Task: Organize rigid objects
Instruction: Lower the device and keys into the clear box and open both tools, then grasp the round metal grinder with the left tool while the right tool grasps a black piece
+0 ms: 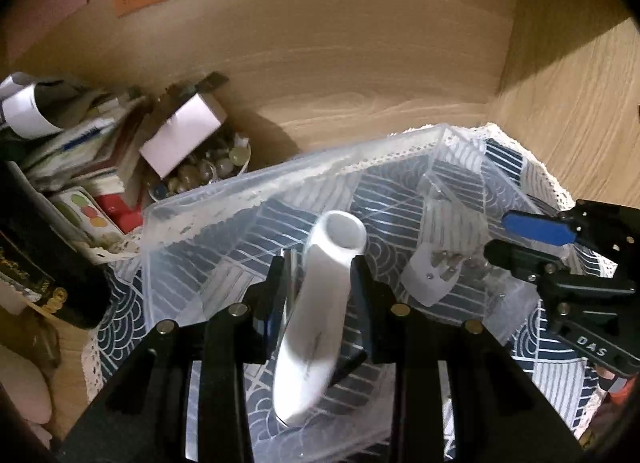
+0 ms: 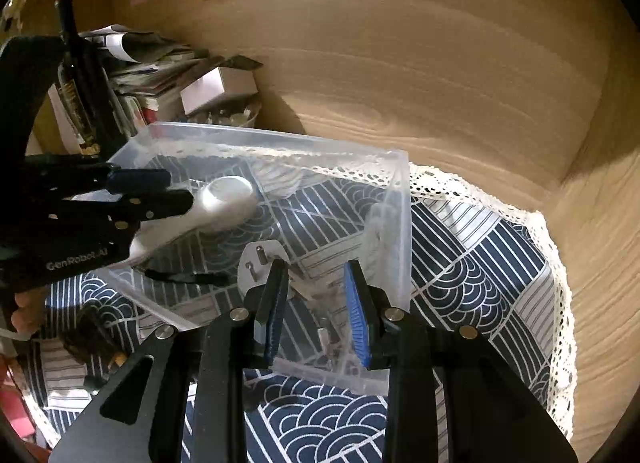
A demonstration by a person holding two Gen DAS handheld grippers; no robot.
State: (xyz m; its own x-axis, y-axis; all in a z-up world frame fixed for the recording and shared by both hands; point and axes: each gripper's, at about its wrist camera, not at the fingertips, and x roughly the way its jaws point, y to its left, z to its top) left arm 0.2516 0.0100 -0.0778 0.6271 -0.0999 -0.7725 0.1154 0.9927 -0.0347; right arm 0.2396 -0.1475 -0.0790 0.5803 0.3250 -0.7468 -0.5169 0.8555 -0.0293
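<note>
My left gripper is shut on a long white plastic device with a round end, held over a clear plastic bin. The device also shows in the right wrist view, held by the left gripper. A white plug adapter with metal prongs lies inside the bin, seen too in the right wrist view. My right gripper is open and empty over the bin's near corner; it shows at the right edge of the left wrist view.
The bin sits on a navy and white patterned cloth with a lace edge, inside a wooden cabinet. A pile of books, papers, a white box and a dish of small round things stands at the back left. A dark bottle stands there too.
</note>
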